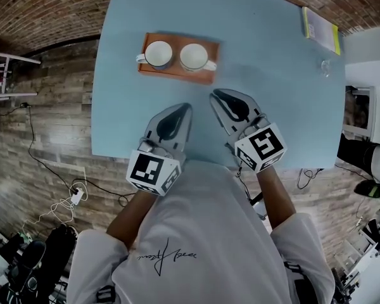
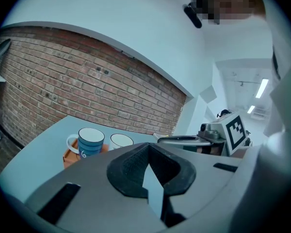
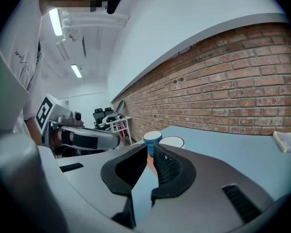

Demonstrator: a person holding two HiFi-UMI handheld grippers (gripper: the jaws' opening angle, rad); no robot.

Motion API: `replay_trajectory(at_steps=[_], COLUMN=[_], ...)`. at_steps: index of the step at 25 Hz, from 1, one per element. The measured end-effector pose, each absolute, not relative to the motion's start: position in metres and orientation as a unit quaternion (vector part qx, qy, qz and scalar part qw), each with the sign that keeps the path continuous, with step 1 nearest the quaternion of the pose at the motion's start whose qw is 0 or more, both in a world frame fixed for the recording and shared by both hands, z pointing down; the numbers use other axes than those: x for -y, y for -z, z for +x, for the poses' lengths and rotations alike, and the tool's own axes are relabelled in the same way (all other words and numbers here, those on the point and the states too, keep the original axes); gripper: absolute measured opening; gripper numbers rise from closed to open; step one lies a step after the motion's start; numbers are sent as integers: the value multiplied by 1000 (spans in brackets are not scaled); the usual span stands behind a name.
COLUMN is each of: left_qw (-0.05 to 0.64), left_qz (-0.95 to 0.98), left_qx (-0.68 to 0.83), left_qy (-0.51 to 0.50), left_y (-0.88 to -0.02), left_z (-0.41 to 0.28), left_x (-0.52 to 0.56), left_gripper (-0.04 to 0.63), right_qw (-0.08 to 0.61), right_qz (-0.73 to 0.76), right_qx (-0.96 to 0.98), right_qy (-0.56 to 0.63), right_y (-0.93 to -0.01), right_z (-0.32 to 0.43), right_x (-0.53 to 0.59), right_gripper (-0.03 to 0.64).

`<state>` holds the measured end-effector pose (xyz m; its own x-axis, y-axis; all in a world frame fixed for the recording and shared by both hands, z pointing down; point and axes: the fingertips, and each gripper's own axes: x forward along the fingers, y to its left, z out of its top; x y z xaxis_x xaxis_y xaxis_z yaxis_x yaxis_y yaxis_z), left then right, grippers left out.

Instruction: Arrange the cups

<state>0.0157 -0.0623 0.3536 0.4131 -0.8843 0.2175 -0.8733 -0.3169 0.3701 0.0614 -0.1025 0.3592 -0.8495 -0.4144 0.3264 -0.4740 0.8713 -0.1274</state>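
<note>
Both grippers empty: left gripper (image 1: pixel 186 107) and right gripper (image 1: pixel 214 95) have jaws pressed together, over the light-blue table (image 1: pixel 272 94), well short of the cups. Blue-striped ceramic mug (image 1: pixel 158 54) and white-rimmed cup (image 1: pixel 194 56) sit side by side on the orange wooden tray (image 1: pixel 177 75). Probably already arranged, or not started; can't tell which. Second cup's outer colour hidden.
</note>
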Motion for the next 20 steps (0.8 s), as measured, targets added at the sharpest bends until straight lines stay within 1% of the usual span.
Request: replay_trajectory(at_steps=[3, 9, 16, 20], left_qw=[225, 242, 246, 248], left_qz=[810, 811, 806, 805], left_qx=[541, 532, 539, 539], left_qy=[11, -3, -7, -5], left_y=[-356, -368, -370, -371], left_z=[17, 22, 19, 17], left_x=[62, 60, 64, 67], left_gripper=[8, 8, 8, 8], right_qw=[147, 184, 173, 180], right_qz=[230, 211, 184, 180], right_qx=[957, 959, 966, 966], right_qy=[-94, -53, -55, -43], right_y=[-366, -385, -392, -399], right_z=[63, 66, 69, 66], right_x=[110, 120, 131, 137], right_gripper=[22, 23, 23, 25])
